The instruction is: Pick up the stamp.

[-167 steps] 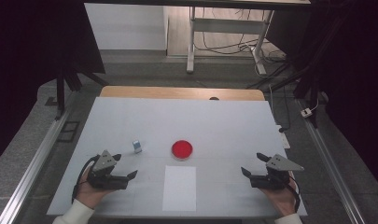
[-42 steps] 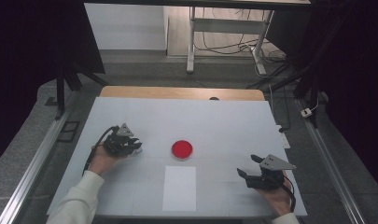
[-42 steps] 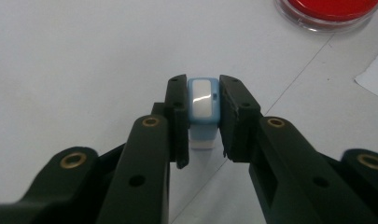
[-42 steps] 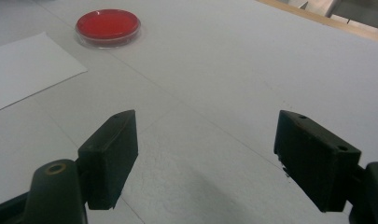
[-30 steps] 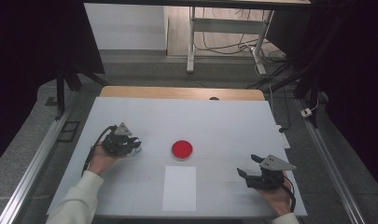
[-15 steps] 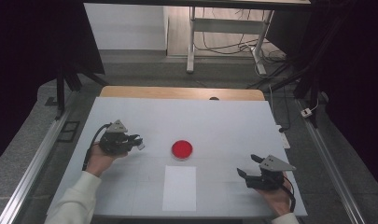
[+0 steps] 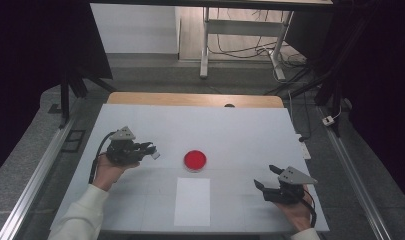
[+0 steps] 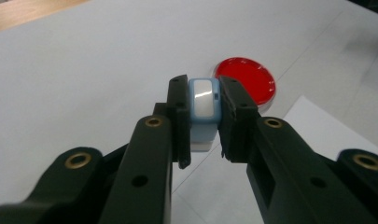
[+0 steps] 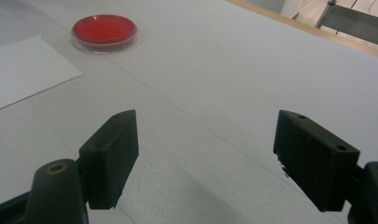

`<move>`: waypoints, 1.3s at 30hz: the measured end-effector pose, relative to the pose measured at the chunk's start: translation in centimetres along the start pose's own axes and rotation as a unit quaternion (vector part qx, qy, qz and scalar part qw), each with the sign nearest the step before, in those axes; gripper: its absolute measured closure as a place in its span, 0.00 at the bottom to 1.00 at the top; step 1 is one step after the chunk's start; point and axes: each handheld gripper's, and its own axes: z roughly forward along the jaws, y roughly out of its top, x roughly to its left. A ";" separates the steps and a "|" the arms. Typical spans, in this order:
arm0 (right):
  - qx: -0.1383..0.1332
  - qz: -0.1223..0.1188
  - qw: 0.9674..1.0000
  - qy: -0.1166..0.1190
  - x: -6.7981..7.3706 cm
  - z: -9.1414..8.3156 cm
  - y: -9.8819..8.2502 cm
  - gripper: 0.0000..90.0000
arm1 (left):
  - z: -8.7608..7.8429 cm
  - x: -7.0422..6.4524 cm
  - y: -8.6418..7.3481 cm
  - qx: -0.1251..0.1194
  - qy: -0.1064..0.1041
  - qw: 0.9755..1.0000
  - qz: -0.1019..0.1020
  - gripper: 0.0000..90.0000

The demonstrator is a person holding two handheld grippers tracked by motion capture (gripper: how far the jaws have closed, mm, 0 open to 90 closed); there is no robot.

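Currently your left gripper point(image 7: 152, 151) is clamped on the small blue-and-white block point(image 8: 203, 100): in the left gripper view both black jaws press its sides, and the block's lower end hangs free above the white table point(image 7: 240, 130).

Compare the earlier high views. Several seconds ago the block stood on the table left of the red dish point(image 7: 195, 160), and both grippers rested at the near edge. About a second ago the left gripper was down at the block. Now the left hand point(image 7: 110, 167) has lifted slightly and the block rides in the jaws, just left of the dish and clear of the surface. Treat the pick-up as complete; the carry is the step in hand.

Your right gripper point(image 9: 205, 158) has not moved. It sits near the right near corner, jaws spread wide with nothing between them.

Note the two likely targets: the red dish, straight ahead of the block in the left gripper view, and the white paper sheet point(image 7: 192, 200) nearer you. Which one applies cannot be told from this position. Keep the grip firm during transfer, since the pads hold only the block's upper part.
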 end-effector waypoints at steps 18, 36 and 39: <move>0.000 0.003 1.000 -0.006 0.0 0.0 0.1 0.22 | -0.6 -2.1 1.3 -0.034 -0.042 0.999 0.001 0.84; 0.004 0.004 1.000 -0.006 0.1 0.2 0.2 0.23 | 0.4 -4.8 2.4 -0.041 -0.076 0.996 0.015 0.84; 0.007 0.003 1.000 -0.010 0.1 0.2 0.2 0.23 | 0.7 -5.2 2.6 -0.040 -0.082 0.996 0.017 0.84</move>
